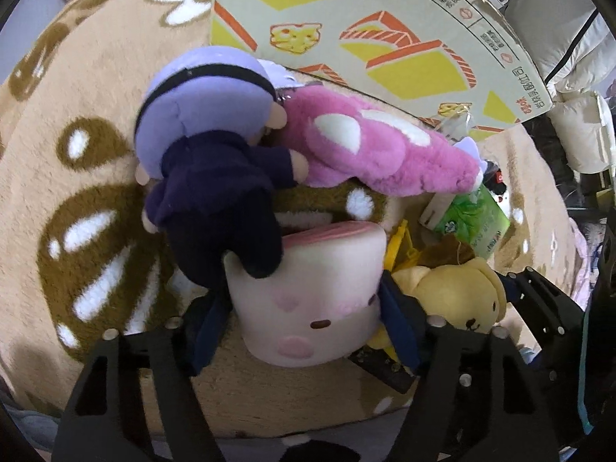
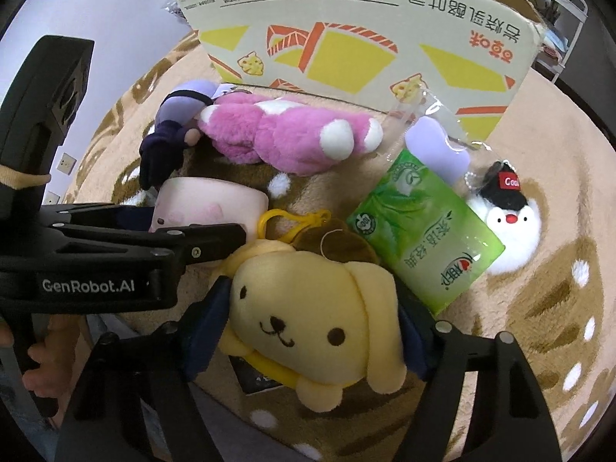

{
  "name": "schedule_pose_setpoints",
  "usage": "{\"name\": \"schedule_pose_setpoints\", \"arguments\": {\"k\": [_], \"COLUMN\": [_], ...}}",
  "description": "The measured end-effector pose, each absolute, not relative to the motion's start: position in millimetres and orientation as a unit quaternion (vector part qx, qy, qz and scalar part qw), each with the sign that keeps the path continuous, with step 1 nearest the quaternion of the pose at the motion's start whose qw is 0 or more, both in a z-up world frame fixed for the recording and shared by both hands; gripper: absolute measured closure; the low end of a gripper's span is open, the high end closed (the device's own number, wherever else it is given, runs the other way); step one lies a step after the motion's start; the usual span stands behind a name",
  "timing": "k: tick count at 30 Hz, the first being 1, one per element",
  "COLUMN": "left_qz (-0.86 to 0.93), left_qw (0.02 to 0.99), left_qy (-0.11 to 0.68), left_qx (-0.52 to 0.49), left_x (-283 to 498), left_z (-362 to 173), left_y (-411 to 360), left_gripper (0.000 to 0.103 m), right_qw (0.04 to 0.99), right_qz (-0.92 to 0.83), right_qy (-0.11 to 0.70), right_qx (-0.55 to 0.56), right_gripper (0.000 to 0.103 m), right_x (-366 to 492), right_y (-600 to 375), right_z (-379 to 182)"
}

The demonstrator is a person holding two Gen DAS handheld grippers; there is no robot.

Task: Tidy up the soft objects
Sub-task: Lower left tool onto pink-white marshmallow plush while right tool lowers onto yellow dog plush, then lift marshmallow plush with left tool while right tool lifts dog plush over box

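My left gripper (image 1: 304,312) is shut on a white-pink marshmallow plush (image 1: 308,292), its blue pads pressing both sides. The same plush (image 2: 208,204) and left gripper (image 2: 200,235) show in the right wrist view. My right gripper (image 2: 312,331) is shut on a yellow dog plush (image 2: 315,308), also seen at the right of the left wrist view (image 1: 450,292). A purple-haired doll (image 1: 208,169) lies against a pink plush (image 1: 377,150) on the rug; both show in the right wrist view, doll (image 2: 173,123) and pink plush (image 2: 285,134). A penguin plush (image 2: 508,227) lies at the right.
A printed cardboard box (image 2: 358,27) stands behind the toys, also in the left wrist view (image 1: 385,23). A green tissue pack (image 2: 423,238) and a purple item in clear wrap (image 2: 435,142) lie on the tan patterned rug (image 2: 539,346). A white padded jacket (image 1: 577,57) is at the far right.
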State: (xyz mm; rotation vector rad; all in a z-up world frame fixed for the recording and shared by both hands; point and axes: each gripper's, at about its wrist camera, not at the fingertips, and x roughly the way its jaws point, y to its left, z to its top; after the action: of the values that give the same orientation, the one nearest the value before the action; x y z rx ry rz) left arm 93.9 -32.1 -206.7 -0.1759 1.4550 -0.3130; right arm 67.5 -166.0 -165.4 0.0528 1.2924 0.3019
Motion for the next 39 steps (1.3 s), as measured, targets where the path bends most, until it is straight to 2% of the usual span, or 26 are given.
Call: {"name": "schedule_pose_setpoints", "arguments": {"k": [6,11,16,26,39], "left_qz": [-0.149,-0.154,-0.153,-0.146,-0.125], "left_qw": [0.739,0.754,0.766,0.820,0.918], "left_qy": [0.654,0.637,0.624,0.554,0.374], "left_qx": [-0.066,-0.045,-0.030,0.023,0.046], "left_x": [85.7,73.8,66.4,29.0,9.3], "left_z": [-201.5,-195.0,-185.6,-151.6,-58.5], "left_y": [-44.2,-47.1,-52.1,-55.1,-35.0], "left_gripper": [0.050,0.055,0.056,0.056,0.056], "right_qw": [0.794,0.801,0.810,0.859,0.924], "right_qz": [0.131,0.110,0.099,0.064,0.019], "right_qy": [0.593,0.588,0.577,0.503,0.374], "right_qx": [0.019,0.028,0.038,0.067,0.082], "right_gripper": [0.025,0.026,0.026,0.027,0.026], "right_x": [62.0,59.9,54.7,25.5,1.9], "right_y": [-171.2,-181.0,-190.6,-221.3,-231.9], "right_z": [-158.3,-152.0,-141.4,-95.0,-46.4]}}
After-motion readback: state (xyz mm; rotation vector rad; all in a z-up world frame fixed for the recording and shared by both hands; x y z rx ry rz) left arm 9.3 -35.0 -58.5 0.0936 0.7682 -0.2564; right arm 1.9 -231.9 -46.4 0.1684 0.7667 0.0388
